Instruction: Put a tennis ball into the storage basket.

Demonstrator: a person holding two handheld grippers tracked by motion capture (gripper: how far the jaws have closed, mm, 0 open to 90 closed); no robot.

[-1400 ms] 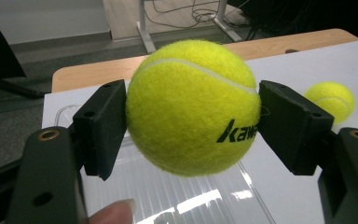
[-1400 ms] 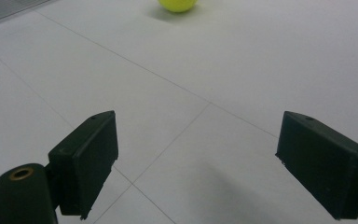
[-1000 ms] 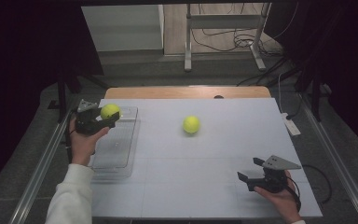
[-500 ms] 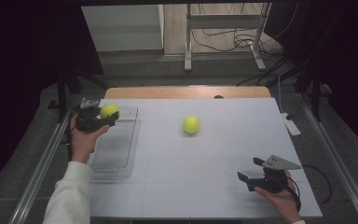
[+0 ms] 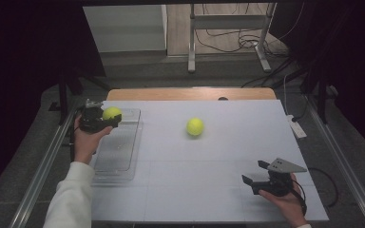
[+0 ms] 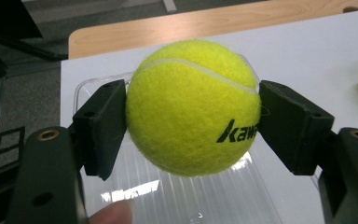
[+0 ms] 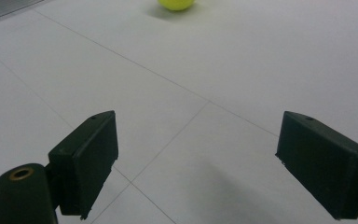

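The held tennis ball (image 6: 193, 107) sat clamped between the two black jaws of the left gripper (image 5: 105, 119), its pads pressing the felt on both sides, black lettering on the ball facing the gripper's own camera. Directly beneath the ball and the jaws lay the clear plastic tray (image 6: 205, 200), which ran back from the gripper toward the person along the near left part of the white table (image 5: 218, 156); in the high view the ball (image 5: 112, 113) hung over the tray's far end (image 5: 132, 115). A fingertip of the left hand (image 5: 86, 138) showed just below the left jaw. A second tennis ball (image 5: 195, 127) rested on the table well off to the right of the left gripper, and ahead of the right gripper (image 5: 257, 172), whose jaws stood wide apart with nothing between them, low over the bare table surface at the near right, held in the right hand (image 5: 285, 202).
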